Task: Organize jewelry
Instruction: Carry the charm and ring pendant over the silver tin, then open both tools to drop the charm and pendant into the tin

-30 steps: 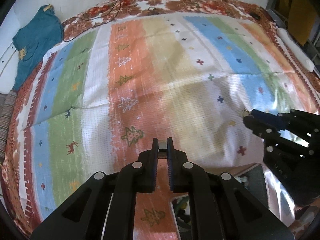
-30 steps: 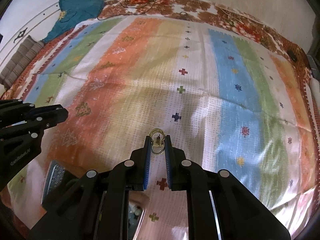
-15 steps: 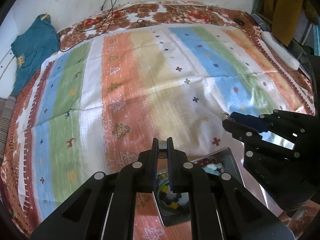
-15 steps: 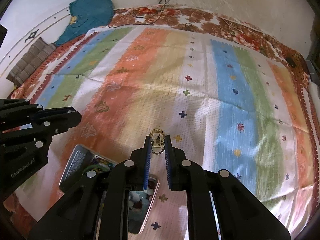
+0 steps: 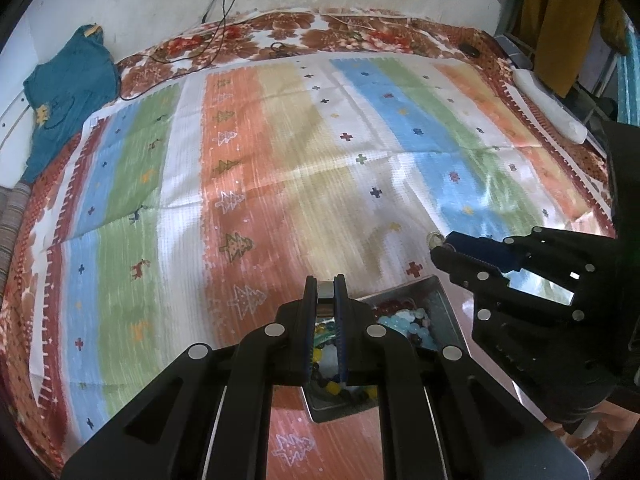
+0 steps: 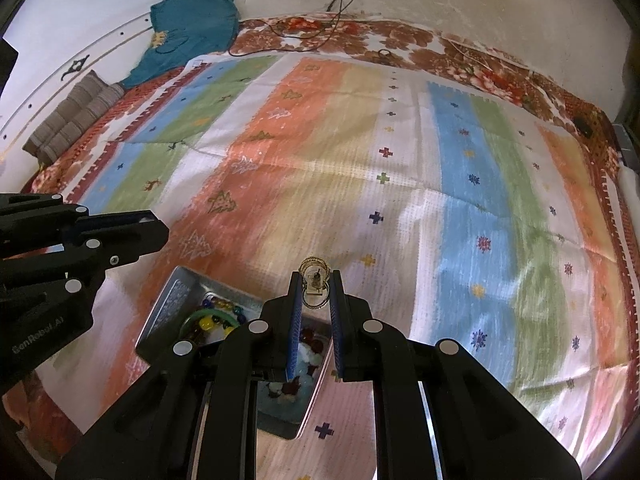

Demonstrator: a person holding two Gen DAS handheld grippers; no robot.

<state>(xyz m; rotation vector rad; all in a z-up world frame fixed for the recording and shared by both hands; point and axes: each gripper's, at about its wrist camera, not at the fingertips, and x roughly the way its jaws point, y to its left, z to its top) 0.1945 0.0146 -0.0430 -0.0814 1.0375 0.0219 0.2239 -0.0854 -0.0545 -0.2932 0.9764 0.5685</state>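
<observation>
Jewelry: gold ring piece (image 6: 315,283) pinched at the right gripper (image 6: 315,280) tips, lifted clear above the metal tray (image 6: 173,305) of beads, likely for sorting elsewhere; left gripper (image 5: 324,289) pressed on a small silvery piece (image 5: 325,290) (identity unclear); versus a second ago, the tray has come further into view beneath both grippers.

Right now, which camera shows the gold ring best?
The right wrist view: the gold ring sits centred in the right gripper. The left wrist view shows only a small glint of it at that gripper's tip.
</observation>
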